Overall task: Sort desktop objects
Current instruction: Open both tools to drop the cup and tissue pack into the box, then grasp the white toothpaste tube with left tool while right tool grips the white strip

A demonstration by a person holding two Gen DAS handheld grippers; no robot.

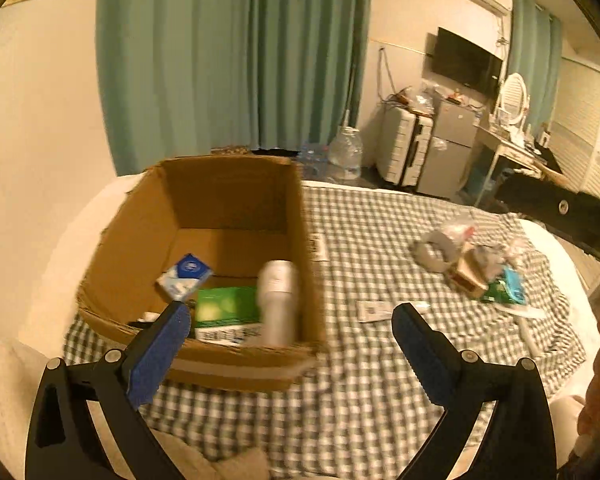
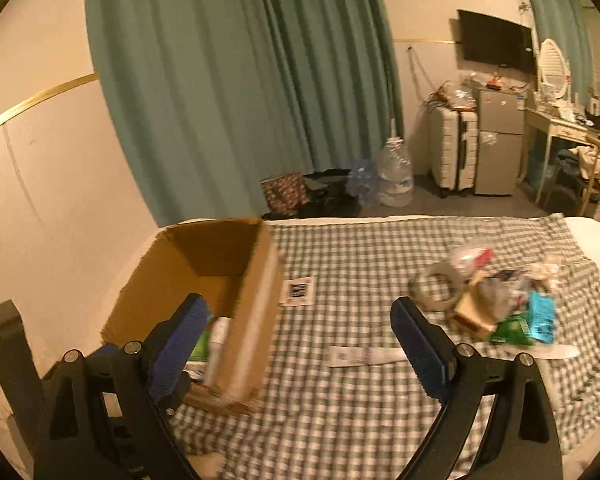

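On the checked bedspread [image 1: 360, 400], the cardboard box [image 1: 204, 216] already holds a green carton [image 1: 226, 306], white bottle [image 1: 278, 300] and blue-white packet [image 1: 186, 276]; left tool [image 1: 290, 344] and right tool [image 2: 300, 344] both spread, holding nothing. Clutter pile [image 2: 496, 304] waits, well apart.

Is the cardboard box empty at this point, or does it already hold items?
Not empty. The cardboard box holds a green box, a white bottle and a blue-white packet.

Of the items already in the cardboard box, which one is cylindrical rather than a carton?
The white bottle, against the box's right wall; the green carton and blue-and-white carton beside it are flat-sided.
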